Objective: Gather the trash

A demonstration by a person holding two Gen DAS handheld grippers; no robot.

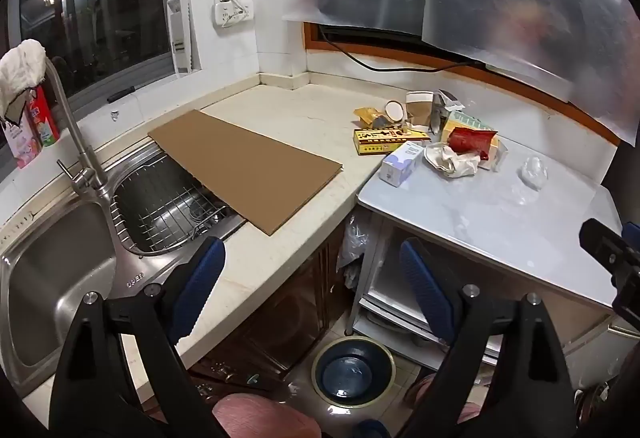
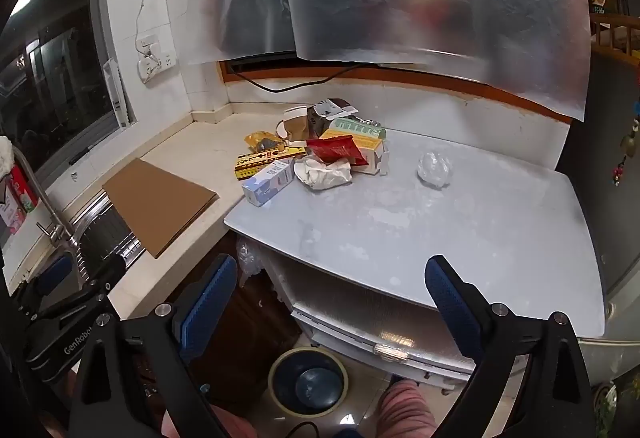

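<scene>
Trash (image 2: 316, 146) sits heaped at the far side where the beige counter (image 1: 280, 258) meets the grey table (image 2: 460, 230), one crumpled clear wad (image 2: 435, 169) lying apart to its right, and both the left gripper (image 1: 312, 278) and right gripper (image 2: 332, 302) hang spread wide, empty, well short of it. The risk I'd call: tangled boxes and wrappers snag, so one grab could drag neighbours off the edge, missing the bin (image 2: 307, 382) on the floor below. Cramped kitchen corner, sink (image 1: 52, 270) left, cardboard sheet (image 1: 248, 166) over its basin.
</scene>
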